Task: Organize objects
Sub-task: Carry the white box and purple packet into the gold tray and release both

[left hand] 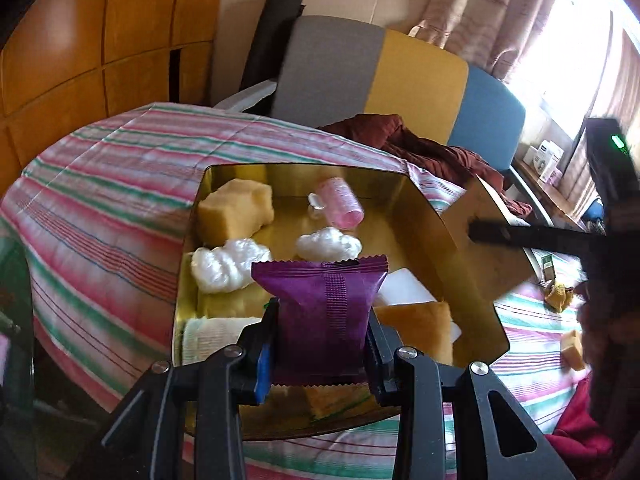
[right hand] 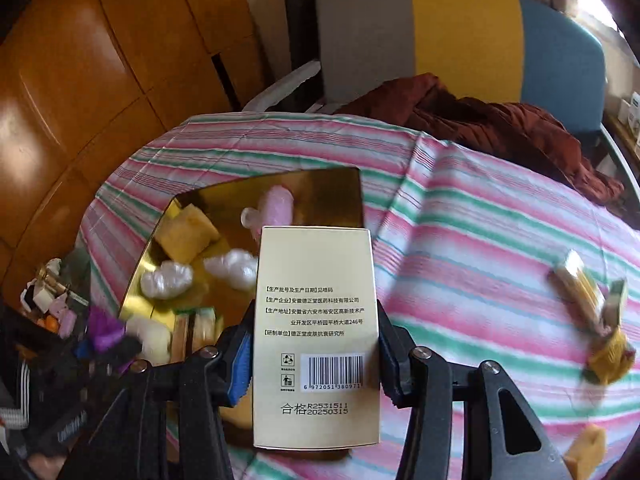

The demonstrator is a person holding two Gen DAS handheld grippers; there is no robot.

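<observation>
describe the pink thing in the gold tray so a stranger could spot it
On the striped tablecloth sits a shiny gold tray. Near its far wall lies a pink ribbed roller on its side. Its neighbours are yellow sponges and white fluffy wads; it alone is pink.

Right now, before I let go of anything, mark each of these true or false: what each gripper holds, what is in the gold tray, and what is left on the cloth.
1. The left gripper holds a purple packet. True.
2. The right gripper is empty. False: it is shut on a cream box with a barcode.
3. A pink hair roller lies in the gold tray. True.
4. The gold tray holds nothing but sponges. False: two white plastic bundles lie there too.
5. The striped cloth outside the tray is bare. False: a yellow sponge piece and other small items lie on it.
</observation>
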